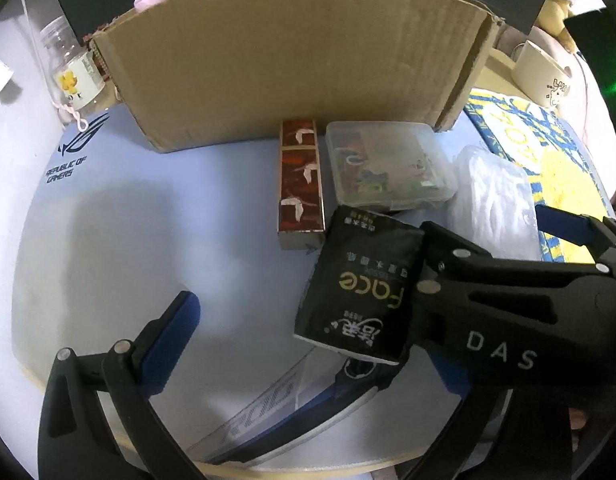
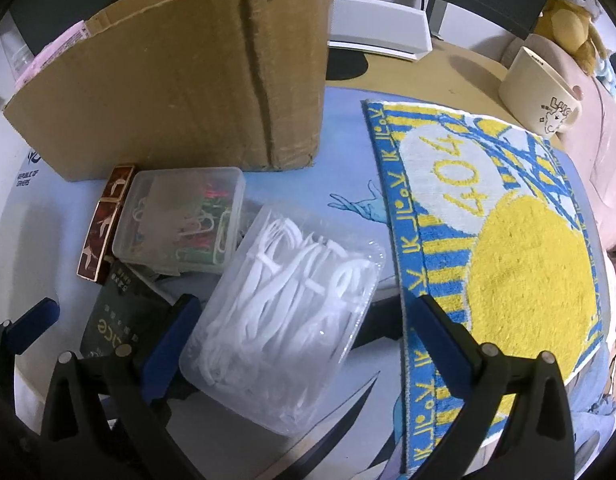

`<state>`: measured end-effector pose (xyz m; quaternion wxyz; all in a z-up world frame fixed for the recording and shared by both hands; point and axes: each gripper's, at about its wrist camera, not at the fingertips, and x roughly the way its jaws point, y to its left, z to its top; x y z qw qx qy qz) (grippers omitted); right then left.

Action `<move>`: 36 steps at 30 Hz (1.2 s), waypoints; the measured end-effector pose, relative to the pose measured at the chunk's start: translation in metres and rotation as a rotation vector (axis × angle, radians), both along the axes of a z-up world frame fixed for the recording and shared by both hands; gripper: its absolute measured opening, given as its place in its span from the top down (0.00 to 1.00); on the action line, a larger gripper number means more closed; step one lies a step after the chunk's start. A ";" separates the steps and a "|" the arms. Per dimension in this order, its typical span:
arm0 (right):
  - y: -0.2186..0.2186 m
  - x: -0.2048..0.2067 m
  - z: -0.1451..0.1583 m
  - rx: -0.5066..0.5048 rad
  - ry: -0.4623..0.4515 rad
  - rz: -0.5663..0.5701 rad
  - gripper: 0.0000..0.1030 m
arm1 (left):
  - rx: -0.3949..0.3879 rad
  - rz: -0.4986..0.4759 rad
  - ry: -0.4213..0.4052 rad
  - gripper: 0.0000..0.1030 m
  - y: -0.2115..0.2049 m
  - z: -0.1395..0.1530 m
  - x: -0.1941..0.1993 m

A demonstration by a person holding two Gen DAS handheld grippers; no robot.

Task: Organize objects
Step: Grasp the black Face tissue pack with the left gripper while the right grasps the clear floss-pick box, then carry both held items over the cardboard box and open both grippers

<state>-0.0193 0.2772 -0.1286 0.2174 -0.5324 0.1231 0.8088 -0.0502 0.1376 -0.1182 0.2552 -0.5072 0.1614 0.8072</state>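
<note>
Straddling the clear box of floss picks [image 2: 283, 316], my right gripper [image 2: 303, 320] has its fingers spread wide with one on each side of it, and I cannot tell whether either pad touches the plastic. My left gripper [image 1: 308, 312] is likewise spread, and the black tissue pack [image 1: 364, 284] lies between its fingers, close against the right gripper's body, which crosses in from the right side of the left wrist view. Behind the tissue pack, toward the far edge of the blue desk mat [image 1: 107, 220], a long red patterned box [image 1: 299, 184] and a clear case of coloured paper clips [image 2: 179, 220] lie side by side, touching or nearly so, right at the foot of the cardboard box [image 1: 291, 60]. A yellow and blue towel [image 2: 508, 248] covers the mat's right side, and a cream mug [image 2: 540, 92] stands beyond it near the far right corner
</note>
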 end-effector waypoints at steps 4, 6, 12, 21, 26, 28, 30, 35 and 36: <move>0.002 0.006 0.002 0.001 -0.001 0.002 0.00 | 0.006 -0.014 0.004 0.04 0.001 0.002 0.002; 0.000 0.006 0.002 0.005 -0.011 -0.003 0.00 | 0.017 -0.054 0.021 0.20 0.005 0.005 0.007; -0.001 0.006 0.002 0.042 -0.021 -0.037 0.00 | 0.026 -0.130 0.046 0.51 0.020 0.011 0.022; 0.009 0.004 0.004 0.017 0.023 -0.046 0.22 | 0.064 -0.109 0.032 0.53 0.015 0.017 0.020; 0.008 0.015 0.006 0.015 0.034 -0.051 0.32 | 0.100 -0.107 0.068 0.53 0.010 0.030 0.024; 0.010 0.018 0.010 0.006 0.040 -0.065 0.35 | 0.115 -0.103 0.085 0.54 0.006 0.035 0.024; 0.001 0.023 0.018 -0.002 0.049 -0.068 0.36 | 0.119 -0.088 0.110 0.54 0.002 0.040 0.023; -0.007 0.033 0.030 -0.005 0.066 -0.071 0.38 | 0.134 -0.051 0.145 0.54 -0.011 0.047 0.021; -0.006 0.034 0.032 -0.006 0.071 -0.070 0.38 | 0.139 -0.045 0.152 0.54 -0.017 0.048 0.021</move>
